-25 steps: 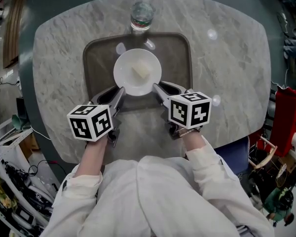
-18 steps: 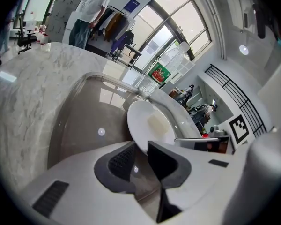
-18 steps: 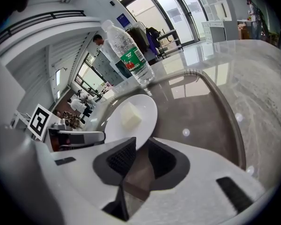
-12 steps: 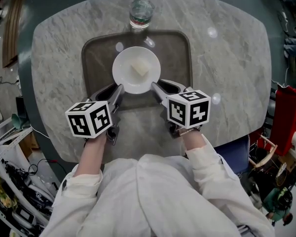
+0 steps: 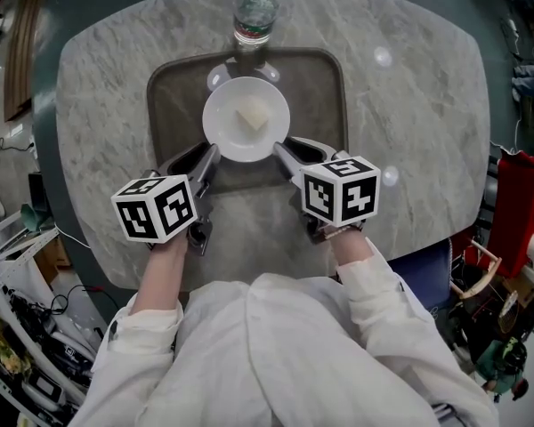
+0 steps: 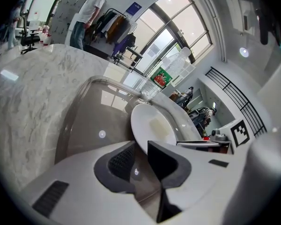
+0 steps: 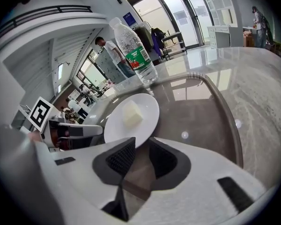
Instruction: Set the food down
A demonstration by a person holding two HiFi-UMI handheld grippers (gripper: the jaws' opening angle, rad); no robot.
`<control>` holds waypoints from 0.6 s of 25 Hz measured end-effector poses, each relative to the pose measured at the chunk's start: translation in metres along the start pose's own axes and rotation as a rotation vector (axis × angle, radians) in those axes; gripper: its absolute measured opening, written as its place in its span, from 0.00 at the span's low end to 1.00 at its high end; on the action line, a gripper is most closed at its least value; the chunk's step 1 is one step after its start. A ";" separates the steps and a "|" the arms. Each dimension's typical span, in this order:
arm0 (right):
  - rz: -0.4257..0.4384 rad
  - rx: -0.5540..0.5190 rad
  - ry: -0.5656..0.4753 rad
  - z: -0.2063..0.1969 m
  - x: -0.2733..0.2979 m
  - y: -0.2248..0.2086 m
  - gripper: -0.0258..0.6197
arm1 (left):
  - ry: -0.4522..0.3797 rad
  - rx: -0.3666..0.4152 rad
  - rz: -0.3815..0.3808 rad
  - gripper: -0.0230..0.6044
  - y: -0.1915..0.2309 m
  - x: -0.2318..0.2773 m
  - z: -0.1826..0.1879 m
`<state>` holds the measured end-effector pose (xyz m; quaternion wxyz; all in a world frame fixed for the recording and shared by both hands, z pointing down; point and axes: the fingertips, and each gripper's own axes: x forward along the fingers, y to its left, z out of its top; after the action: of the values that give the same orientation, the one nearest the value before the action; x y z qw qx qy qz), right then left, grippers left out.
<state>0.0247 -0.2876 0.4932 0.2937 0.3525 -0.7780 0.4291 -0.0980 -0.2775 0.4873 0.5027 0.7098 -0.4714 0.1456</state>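
A white plate (image 5: 224,130) carrying a pale cube of food (image 5: 249,116) is over the brown tray (image 5: 319,105) on the marble table. My left gripper (image 5: 211,155) is shut on the plate's near-left rim, and my right gripper (image 5: 281,153) is shut on its near-right rim. In the left gripper view the plate (image 6: 150,121) has its rim wedged between the jaws of the left gripper (image 6: 141,154). The right gripper view shows the food (image 7: 131,114) on the plate (image 7: 147,108), with the rim caught in the right gripper (image 7: 141,154). Whether the plate touches the tray, I cannot tell.
A clear water bottle (image 5: 253,14) with a green label stands just beyond the tray's far edge, also visible as the bottle (image 7: 134,50) in the right gripper view. The marble table (image 5: 409,105) extends to both sides of the tray. Clutter and a red box lie on the floor around it.
Both grippers and the plate have shifted slightly away from me, toward the bottle. The grip on the rim is the same.
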 end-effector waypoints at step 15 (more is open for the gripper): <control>-0.025 0.075 -0.098 -0.019 -0.032 0.007 0.13 | -0.043 0.080 -0.041 0.15 -0.020 -0.020 -0.008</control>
<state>0.0404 -0.2587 0.4747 0.2472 0.3937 -0.7705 0.4362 -0.0902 -0.2587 0.4660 0.4664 0.7419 -0.4613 0.1388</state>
